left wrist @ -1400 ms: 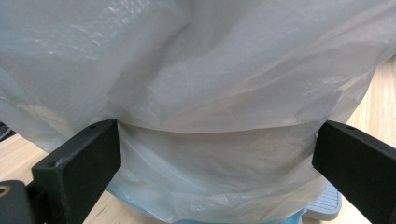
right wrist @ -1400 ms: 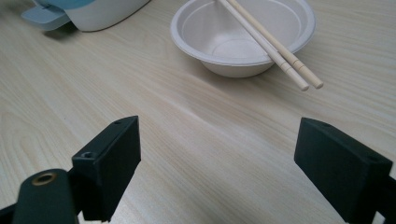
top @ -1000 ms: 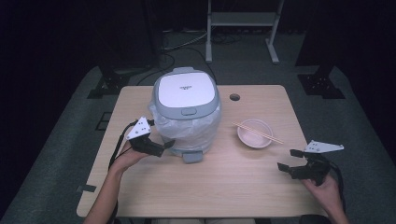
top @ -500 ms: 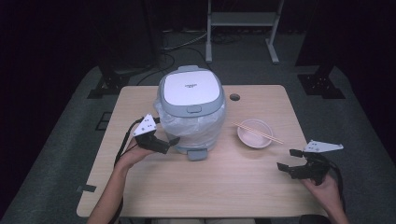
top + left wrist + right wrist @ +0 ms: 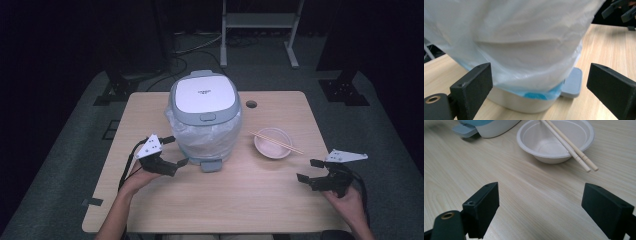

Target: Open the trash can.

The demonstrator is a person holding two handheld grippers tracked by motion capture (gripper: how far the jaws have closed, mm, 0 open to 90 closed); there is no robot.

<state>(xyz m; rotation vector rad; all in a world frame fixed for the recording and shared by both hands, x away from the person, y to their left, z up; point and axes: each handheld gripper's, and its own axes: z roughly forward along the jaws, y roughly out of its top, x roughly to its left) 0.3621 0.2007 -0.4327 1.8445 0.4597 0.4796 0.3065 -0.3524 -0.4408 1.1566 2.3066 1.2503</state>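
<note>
A rice cooker (image 5: 204, 100) with a white lid stands mid-table, its lower body wrapped in a translucent plastic bag (image 5: 205, 137) (image 5: 529, 42). A grey tab (image 5: 211, 165) (image 5: 572, 82) sticks out at its base. My left gripper (image 5: 179, 166) (image 5: 540, 82) sits low at the cooker's front left and points at the bag. Its jaws have just been closing a little but stand wide. The bag lies just ahead of them and neither pad presses on it. At the front right my right gripper (image 5: 306, 170) (image 5: 541, 202) is open over bare wood, with nothing in it.
Right of the cooker is a white bowl (image 5: 260, 145) (image 5: 534, 135) with a pair of chopsticks (image 5: 277, 141) (image 5: 566, 143) laid across it. The wooden table (image 5: 240, 200) has a cable hole (image 5: 251, 104) near its far edge. A metal stand (image 5: 260, 20) is on the floor beyond.
My left gripper first pushed in against the cooker's side, then drew back toward the front left and slightly lower. The right gripper has stayed put.
</note>
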